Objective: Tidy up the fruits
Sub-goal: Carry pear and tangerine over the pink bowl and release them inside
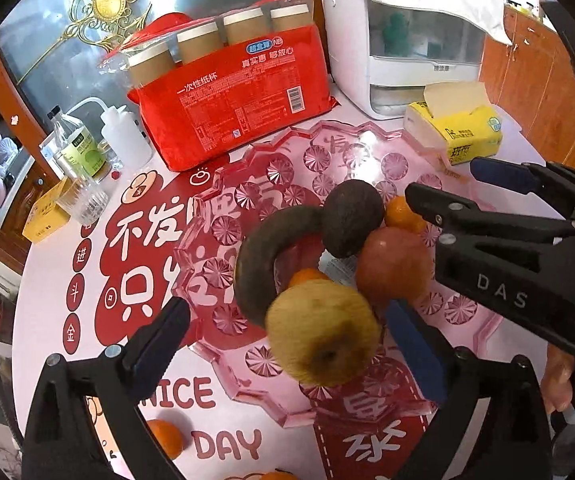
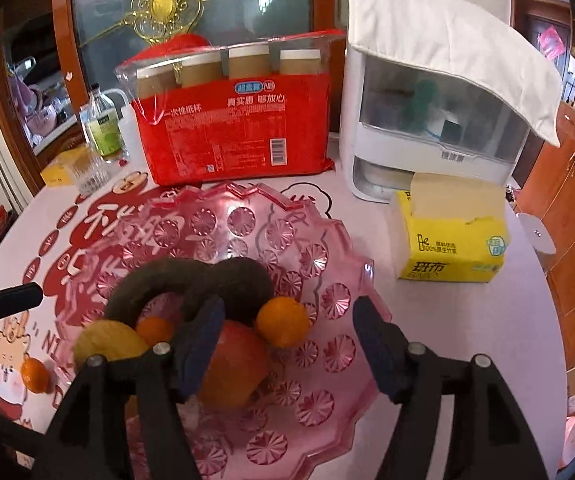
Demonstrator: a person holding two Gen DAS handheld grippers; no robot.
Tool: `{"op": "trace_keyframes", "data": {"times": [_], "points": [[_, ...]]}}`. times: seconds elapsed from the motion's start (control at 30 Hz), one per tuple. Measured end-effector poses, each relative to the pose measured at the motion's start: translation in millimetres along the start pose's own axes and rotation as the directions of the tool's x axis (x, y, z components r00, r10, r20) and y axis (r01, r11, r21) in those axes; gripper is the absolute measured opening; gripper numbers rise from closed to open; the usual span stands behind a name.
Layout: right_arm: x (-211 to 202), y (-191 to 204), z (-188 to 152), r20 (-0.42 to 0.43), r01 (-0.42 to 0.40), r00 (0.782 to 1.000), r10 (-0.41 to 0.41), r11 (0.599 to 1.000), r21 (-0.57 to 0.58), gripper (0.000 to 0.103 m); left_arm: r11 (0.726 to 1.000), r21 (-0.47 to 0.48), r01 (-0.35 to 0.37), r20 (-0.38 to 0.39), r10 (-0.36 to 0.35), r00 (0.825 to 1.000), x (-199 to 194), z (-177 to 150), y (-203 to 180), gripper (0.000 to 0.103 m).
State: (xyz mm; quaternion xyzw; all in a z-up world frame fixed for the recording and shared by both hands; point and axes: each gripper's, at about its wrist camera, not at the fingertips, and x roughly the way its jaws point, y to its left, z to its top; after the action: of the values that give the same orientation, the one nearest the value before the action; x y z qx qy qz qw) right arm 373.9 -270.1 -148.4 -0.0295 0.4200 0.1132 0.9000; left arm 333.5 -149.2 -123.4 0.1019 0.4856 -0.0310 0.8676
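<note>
Two grippers above the pink tray [image 2: 327,216], both with fingers spread wide and nothing pinched. Left gripper [image 1: 287,308]: kiwi [image 1: 323,332] between the fingers, near the right one and well apart from the left one, blurred, so impossible to tell whether already at rest. Right gripper [image 2: 287,320]: apple [image 2: 235,364] partly hidden behind the left finger, well apart from the right finger.

Probably the moment of letting go. To do it well: keep both pairs of fingers wide, pull back along the line of the fingers, avoid brushing the apple or the avocado [image 1: 351,216] leaning on it, likely easy to roll. Afterwards, probably reach for the tangerine [image 1: 165,438] lying on the table, outside the tray.
</note>
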Motion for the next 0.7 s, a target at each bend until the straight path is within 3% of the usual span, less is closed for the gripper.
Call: {"op": "trace_keyframes", "data": {"times": [0.3,0.7], "points": [[-16.6,5.6,-8.8,-0.006,0.002,1.000,-0.002,1.000,0.008,0.067,0.998,-0.058,0.018,-0.001,-0.018,1.000,-21.0,-10.2,15.3,0.099],[-69.9,17.1,-18.1,0.031,0.019,0.999,-0.019,1.000,0.013,0.067,0.990,-0.140,0.028,0.032,-0.024,0.999,-73.9,-30.9,46.4,0.099]]}}
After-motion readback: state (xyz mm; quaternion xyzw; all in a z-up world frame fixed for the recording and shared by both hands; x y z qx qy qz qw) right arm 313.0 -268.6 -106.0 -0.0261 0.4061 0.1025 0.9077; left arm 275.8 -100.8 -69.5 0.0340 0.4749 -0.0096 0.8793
